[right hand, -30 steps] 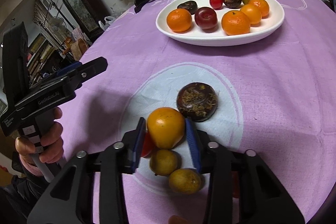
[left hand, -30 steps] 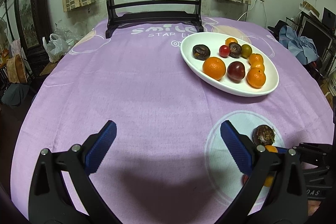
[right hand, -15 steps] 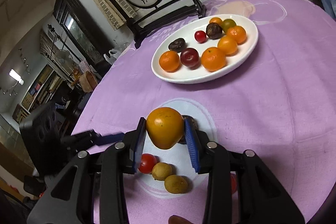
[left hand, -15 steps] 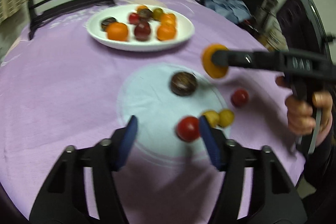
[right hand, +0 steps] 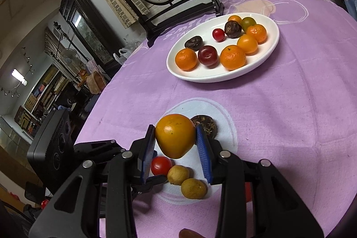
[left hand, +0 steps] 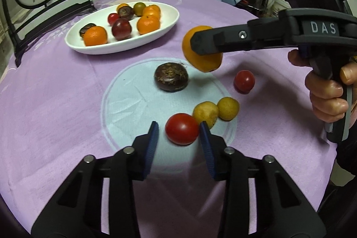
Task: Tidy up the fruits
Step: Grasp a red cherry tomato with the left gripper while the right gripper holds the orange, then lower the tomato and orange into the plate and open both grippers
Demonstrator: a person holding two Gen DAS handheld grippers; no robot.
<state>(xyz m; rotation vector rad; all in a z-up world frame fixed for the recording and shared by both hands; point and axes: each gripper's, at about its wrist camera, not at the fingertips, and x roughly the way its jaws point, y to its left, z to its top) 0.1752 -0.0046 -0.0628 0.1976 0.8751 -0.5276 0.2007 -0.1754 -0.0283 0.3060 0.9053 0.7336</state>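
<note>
Our right claw [right hand: 176, 141] is clamped on an orange fruit [right hand: 175, 138], held above the cloth at lower center of its view. The left claw [left hand: 178, 135] is open around a red tomato [left hand: 181, 128], not squeezing yet. We'd say we're over halfway: the white plate [right hand: 273, 46], upper right in the right view, already holds nine or so fruits. Left on the purple tablecloth [left hand: 55, 93]: a dark brown fruit [left hand: 171, 76], two yellow ones [left hand: 205, 113], another tomato [left hand: 244, 81]. Plenty of bare cloth toward the plate, and its near rim has room.
</note>
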